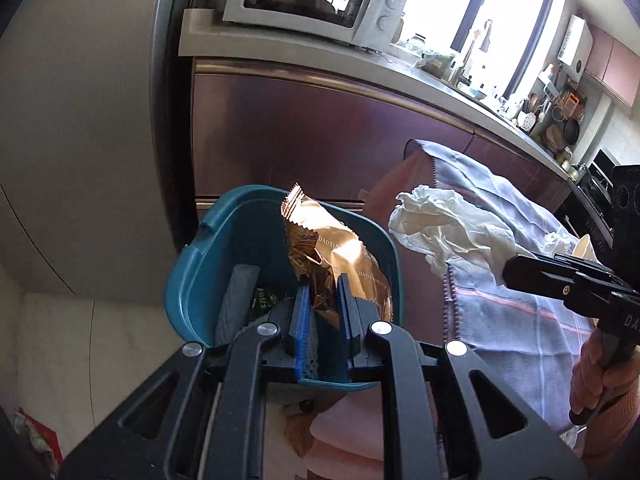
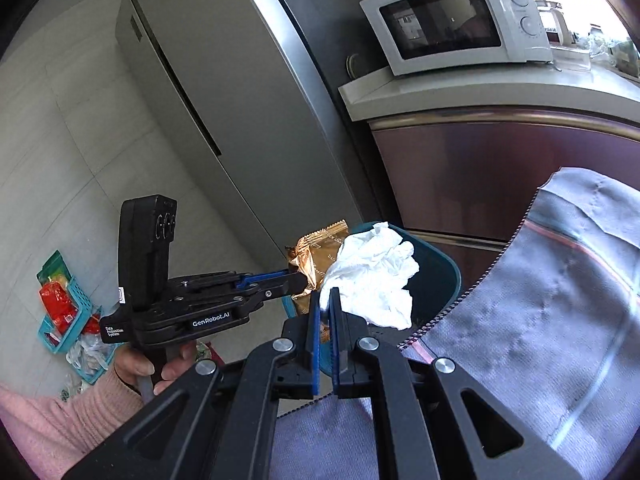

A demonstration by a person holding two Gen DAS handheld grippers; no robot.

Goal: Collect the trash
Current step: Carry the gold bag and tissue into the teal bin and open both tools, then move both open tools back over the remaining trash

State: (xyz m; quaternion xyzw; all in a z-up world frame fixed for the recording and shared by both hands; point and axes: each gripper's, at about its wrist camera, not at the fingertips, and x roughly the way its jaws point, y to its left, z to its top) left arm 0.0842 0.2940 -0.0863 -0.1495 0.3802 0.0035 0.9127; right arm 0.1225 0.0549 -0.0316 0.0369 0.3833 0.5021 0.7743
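My left gripper (image 1: 325,286) is shut on a gold snack wrapper (image 1: 332,248) and holds it over the open mouth of a teal trash bin (image 1: 200,272). The bin holds a grey roll (image 1: 236,304) and some dark scraps. My right gripper (image 2: 325,300) is shut on a crumpled white tissue (image 2: 372,276), held just right of the bin (image 2: 440,276). In the right wrist view the left gripper (image 2: 296,280) and the wrapper (image 2: 316,256) show beside the tissue. In the left wrist view the right gripper (image 1: 508,270) holds the tissue (image 1: 440,232) to the right of the bin.
A table with a grey-blue cloth (image 2: 540,300) lies to the right. A counter with a microwave (image 2: 460,24) and maroon cabinets (image 1: 320,132) stands behind. A fridge (image 2: 224,100) is at the left. A teal basket (image 2: 68,320) with packets sits on the floor.
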